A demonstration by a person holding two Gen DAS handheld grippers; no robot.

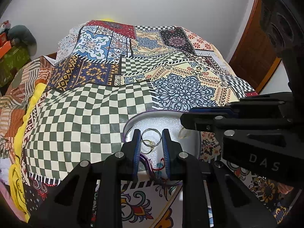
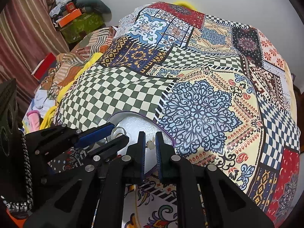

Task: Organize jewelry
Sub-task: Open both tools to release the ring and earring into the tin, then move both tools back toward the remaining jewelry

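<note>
Patchwork-print bedspread (image 1: 98, 104) under a white wall (image 1: 171, 3). White round purple-rimmed foam tray (image 1: 167, 119) holds thin gold rings (image 1: 151, 142), seemingly pinched by left gripper (image 1: 151, 133); right gripper (image 2: 150, 142) clamps pale stone earring (image 2: 150, 144).

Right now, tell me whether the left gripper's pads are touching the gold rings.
Cannot tell. In the left wrist view the gold rings sit between the left gripper fingertips, edges meeting the pads; neither contact nor a gap shows plainly.

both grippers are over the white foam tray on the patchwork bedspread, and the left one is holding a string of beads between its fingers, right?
Not beads. In the left wrist view, the left gripper has thin metal rings between its fingers. The rest stands: both it and the right gripper are over the white foam tray on the patchwork bedspread.
</note>
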